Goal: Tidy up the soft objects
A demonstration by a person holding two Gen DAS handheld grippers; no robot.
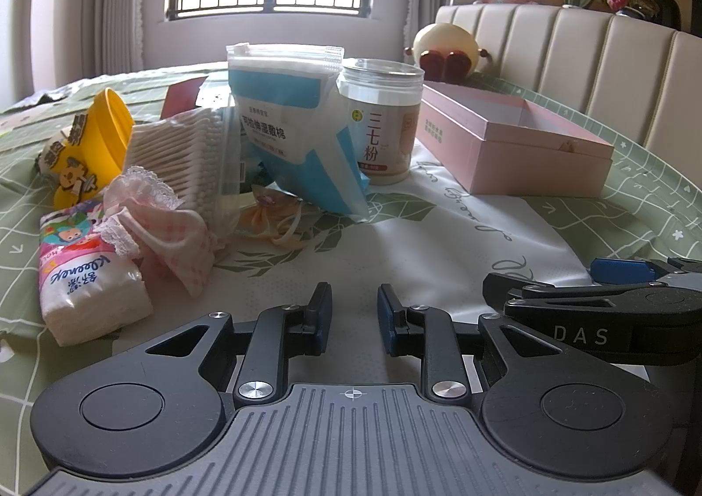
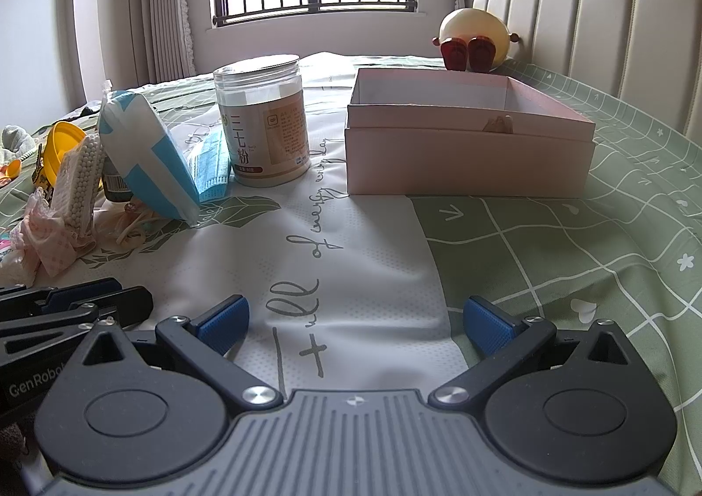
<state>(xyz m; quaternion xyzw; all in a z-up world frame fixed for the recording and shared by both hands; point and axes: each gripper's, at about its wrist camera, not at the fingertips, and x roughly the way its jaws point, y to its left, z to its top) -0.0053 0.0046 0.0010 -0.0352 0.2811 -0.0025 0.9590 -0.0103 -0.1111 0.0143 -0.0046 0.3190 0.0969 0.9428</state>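
A pile of soft goods lies on the bed at the left: a tissue pack (image 1: 87,276), pink checked lace cloth (image 1: 166,228), a bag of cotton swabs (image 1: 184,153), a blue-white cotton pad bag (image 1: 289,118) and a blue face mask (image 2: 213,171). An open pink box (image 1: 517,145) stands at the right; it also shows in the right wrist view (image 2: 469,162). My left gripper (image 1: 353,311) is open and empty, low over the bedspread before the pile. My right gripper (image 2: 355,320) is wide open and empty, before the box.
A clear jar with a white label (image 1: 381,118) stands between the pile and the box. A yellow funnel-like toy (image 1: 105,131) lies far left. A round plush (image 2: 474,35) sits behind the box by the padded headboard (image 2: 614,35). Hair ties (image 1: 289,228) lie under the bags.
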